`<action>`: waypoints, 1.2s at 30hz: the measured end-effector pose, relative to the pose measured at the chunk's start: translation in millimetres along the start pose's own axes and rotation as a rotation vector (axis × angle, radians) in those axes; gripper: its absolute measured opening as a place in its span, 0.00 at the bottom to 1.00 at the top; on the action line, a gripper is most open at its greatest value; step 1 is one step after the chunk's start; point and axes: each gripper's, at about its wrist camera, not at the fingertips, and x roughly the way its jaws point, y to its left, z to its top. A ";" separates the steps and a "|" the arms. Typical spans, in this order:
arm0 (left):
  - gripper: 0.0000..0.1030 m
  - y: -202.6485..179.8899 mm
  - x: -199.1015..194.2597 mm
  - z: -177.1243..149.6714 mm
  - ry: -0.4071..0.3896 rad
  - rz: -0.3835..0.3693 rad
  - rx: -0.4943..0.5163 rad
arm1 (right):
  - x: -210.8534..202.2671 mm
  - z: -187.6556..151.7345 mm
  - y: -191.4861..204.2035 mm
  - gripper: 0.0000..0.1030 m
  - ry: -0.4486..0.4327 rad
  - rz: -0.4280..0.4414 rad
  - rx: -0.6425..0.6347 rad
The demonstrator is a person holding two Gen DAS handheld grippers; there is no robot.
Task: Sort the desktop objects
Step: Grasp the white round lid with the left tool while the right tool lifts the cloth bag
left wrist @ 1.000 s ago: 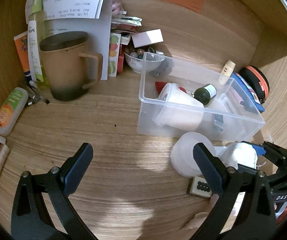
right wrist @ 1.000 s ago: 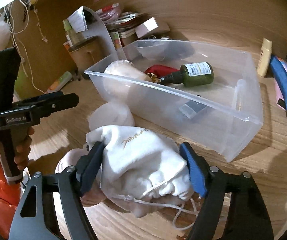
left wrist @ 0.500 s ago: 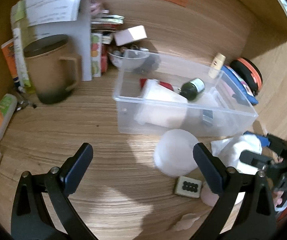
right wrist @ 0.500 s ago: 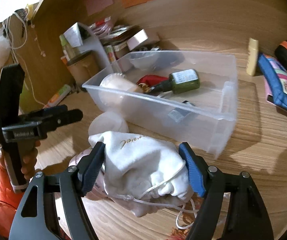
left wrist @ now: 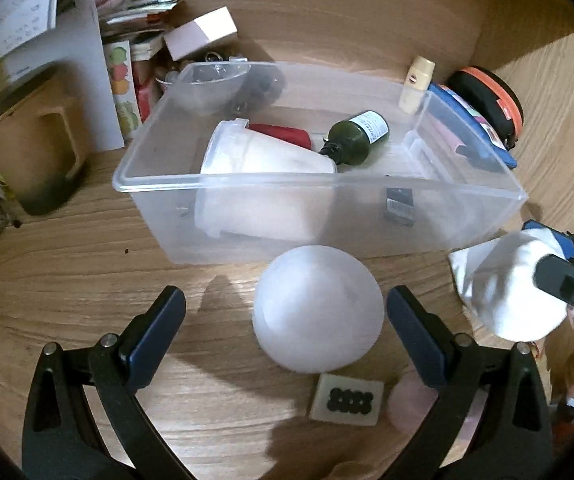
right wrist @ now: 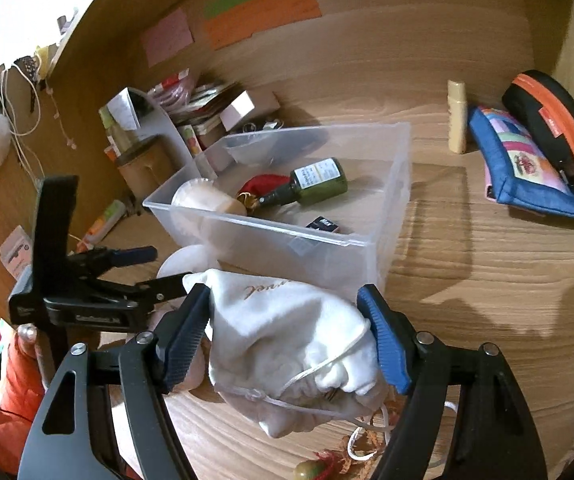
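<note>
Right gripper (right wrist: 287,340) pinches the white drawstring pouch (right wrist: 291,344) across its bulk, just before the clear bin (right wrist: 391,216); soft and light, it probably holds best mid-body, while the left gripper (left wrist: 285,332) stands spread around the frosted dome (left wrist: 319,314).

No lettering is legible; gold script on the white pouch (right wrist: 287,344) and the bottle label (right wrist: 317,172) stay unreadable.

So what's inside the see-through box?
In the clear plastic bin lie a white lidded cup, a green glass bottle, a red pouch partly hidden behind the cup, and a small black packet.
</note>
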 end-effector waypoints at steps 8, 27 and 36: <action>0.99 9.3 15.8 7.1 0.050 -0.028 -0.070 | -3.1 1.0 -4.6 0.70 -0.009 0.022 0.013; 0.63 19.0 11.3 -2.2 0.002 0.140 -0.002 | -2.4 7.1 -12.6 0.70 -0.010 0.092 0.077; 0.63 36.9 1.7 -3.6 -0.034 0.117 -0.094 | -15.8 17.1 -16.6 0.70 -0.050 0.116 0.120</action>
